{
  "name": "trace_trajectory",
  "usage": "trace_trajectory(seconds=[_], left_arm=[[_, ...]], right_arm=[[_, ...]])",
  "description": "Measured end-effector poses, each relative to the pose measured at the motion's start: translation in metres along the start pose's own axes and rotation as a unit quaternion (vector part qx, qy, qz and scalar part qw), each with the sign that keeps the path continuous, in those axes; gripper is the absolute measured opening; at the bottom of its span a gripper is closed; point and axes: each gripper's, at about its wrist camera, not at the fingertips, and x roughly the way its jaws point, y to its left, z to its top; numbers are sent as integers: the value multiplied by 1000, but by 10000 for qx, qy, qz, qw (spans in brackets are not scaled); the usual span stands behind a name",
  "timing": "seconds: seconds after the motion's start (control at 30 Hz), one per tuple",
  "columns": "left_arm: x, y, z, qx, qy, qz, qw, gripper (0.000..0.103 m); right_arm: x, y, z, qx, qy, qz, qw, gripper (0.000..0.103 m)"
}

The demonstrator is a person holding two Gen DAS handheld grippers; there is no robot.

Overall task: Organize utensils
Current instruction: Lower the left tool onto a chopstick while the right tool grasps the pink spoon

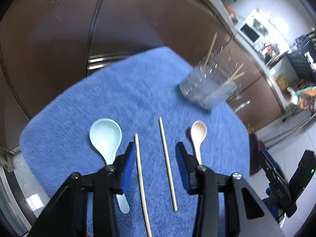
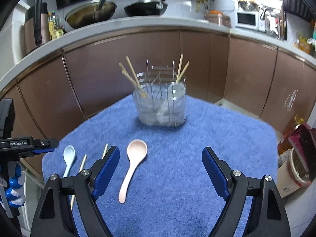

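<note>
Two chopsticks [image 1: 167, 164] between left gripper's [image 1: 156, 148] part-open empty jaws, two spoons: blue [image 1: 105, 138] outside, pink [image 2: 132, 164] inside wide-open empty right gripper [image 2: 161, 154].

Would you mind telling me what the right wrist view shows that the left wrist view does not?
Only the right wrist view shows the stove pans, the clear holder sharply, with chopsticks standing in it, and the left tongs from the side. Only the left wrist view shows both loose chopsticks full length between its open tongs, none gripped. Both share the blue towel, blue spoon, pink spoon, holder and microwave.
</note>
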Motion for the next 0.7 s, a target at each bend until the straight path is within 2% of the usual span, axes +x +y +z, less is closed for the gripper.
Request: trace_trajectory(seconds=[0.17,0.3,0.7], left_arm=[[27,-4,-3,70,279,355,9990,28],[45,-2,-5,47,438,606,9972,25],[80,1,0,112,781,1078,9910,18]], right_arm=[[26,-10,-10,85,318,275,9991,79],[47,-18,-16,244,569,623,9961,73],[79,-24,-28,165,888,943,9914,72]])
